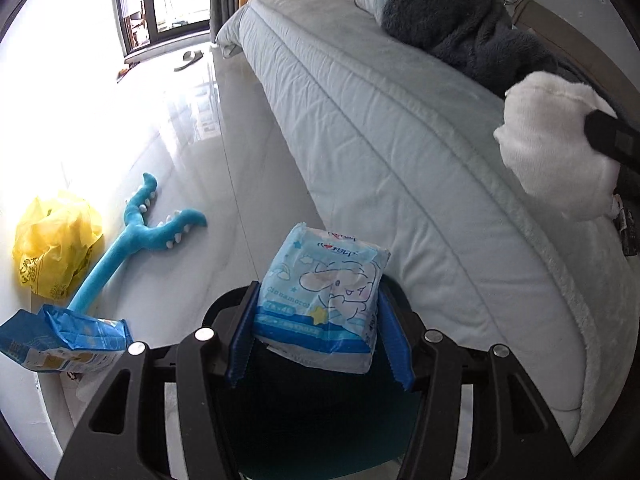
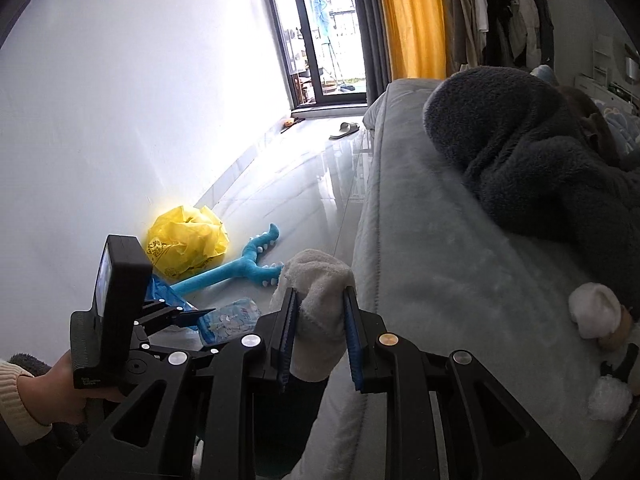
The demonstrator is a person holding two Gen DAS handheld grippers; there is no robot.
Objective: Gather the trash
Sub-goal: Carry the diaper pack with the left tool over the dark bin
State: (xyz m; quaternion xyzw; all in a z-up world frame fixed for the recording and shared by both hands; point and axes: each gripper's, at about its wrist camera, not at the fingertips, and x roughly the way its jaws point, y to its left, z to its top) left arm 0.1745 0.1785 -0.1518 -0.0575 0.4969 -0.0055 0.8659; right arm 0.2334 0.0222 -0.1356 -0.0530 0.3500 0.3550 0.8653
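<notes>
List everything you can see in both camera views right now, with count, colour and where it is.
Tissue pack: one, light blue with a cartoon print, held in the left gripper's jaws.
Fluffy cloth: one, white, held in the right gripper's jaws.
Plastic bag: one, yellow, on the floor by the wall.
Plush toy: one, teal, forked, on the floor beside the bag.
Wrapper: one, blue, crumpled, on the floor near the toy.
Slipper: one, grey, on the floor near the window.
Bed: one, pale blue cover.
Fleece garment: one, dark grey, on the bed.
Curtain: one, yellow, beside the window.
Left gripper: shut on the pack.
Right gripper: shut on the cloth.
Hand: one, holding the left gripper.
</notes>
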